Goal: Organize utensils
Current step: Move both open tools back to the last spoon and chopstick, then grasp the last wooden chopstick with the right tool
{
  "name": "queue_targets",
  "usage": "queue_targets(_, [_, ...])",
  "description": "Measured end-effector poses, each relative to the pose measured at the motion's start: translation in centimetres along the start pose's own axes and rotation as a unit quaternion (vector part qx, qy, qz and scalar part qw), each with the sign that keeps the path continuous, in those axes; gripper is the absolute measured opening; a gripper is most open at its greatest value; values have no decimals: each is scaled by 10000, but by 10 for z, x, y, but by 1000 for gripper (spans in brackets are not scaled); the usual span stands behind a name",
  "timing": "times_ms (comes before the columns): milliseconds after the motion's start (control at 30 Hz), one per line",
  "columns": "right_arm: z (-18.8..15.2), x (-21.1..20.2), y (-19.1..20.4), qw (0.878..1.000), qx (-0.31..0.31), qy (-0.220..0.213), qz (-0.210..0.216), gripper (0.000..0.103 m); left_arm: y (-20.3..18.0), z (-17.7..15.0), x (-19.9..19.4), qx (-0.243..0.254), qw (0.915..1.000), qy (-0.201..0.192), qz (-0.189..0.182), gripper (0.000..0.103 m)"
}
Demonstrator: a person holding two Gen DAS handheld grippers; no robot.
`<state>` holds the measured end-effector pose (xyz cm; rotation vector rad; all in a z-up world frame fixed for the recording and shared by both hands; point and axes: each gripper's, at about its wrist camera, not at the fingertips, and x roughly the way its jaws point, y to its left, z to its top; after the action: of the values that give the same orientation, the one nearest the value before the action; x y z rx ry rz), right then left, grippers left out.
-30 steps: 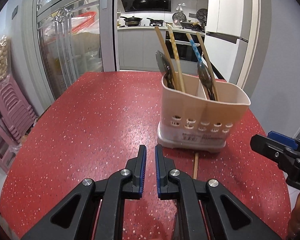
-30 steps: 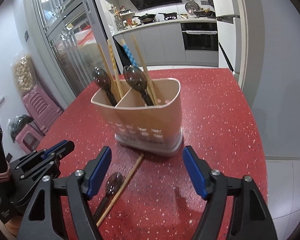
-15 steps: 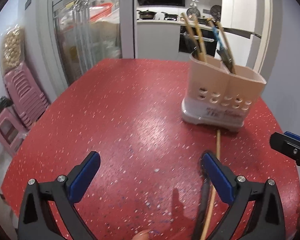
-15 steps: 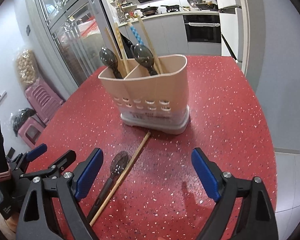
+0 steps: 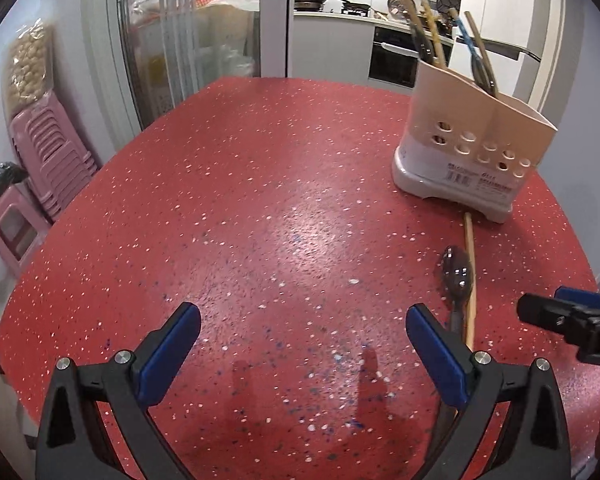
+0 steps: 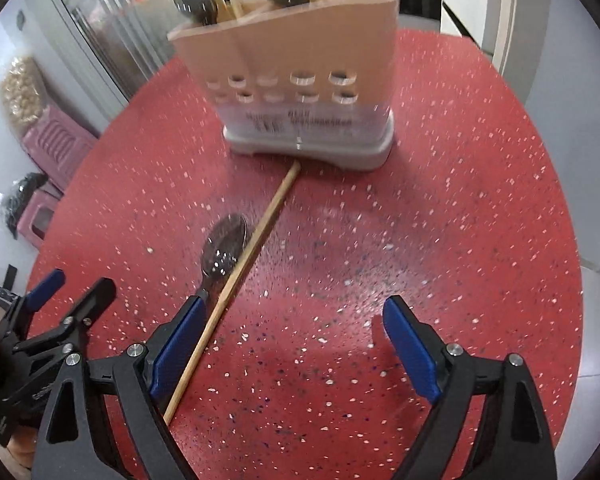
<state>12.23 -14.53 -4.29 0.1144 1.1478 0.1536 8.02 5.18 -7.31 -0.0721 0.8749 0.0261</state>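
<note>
A beige utensil holder stands on the red speckled table, with spoons and chopsticks upright in its two compartments. In front of it lie a dark spoon and a wooden chopstick, side by side. My left gripper is open over bare table, the spoon and chopstick just outside its right finger. My right gripper is open too, low over the table; the chopstick passes just inside its left finger, the spoon's handle runs under it.
Pink plastic stools are stacked on the floor left of the table. A glass-door cabinet and a kitchen counter with an oven stand beyond. The table edge runs close on the right in both views.
My left gripper went from shut to wide open and shifted left and down. My right gripper opened a little wider and dropped toward the spoon and chopstick, tilting more steeply.
</note>
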Motion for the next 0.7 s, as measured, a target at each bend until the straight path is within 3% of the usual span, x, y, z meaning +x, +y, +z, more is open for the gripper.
queue_targets(133, [1, 16, 4, 9995, 155, 275, 20, 87, 10, -3, 3, -114, 9999, 21, 44, 103])
queue_targets(200, [1, 22, 8, 9992, 167, 367, -4, 76, 16, -4, 3, -183, 9998, 30, 67, 103])
queue_targets(267, [2, 26, 12, 9990, 149, 419, -25, 73, 20, -6, 3, -233, 9997, 26, 78, 103])
queue_targets(700, [9, 42, 55, 9960, -414, 468, -634, 51, 35, -4, 4, -341, 9994, -17, 69, 103])
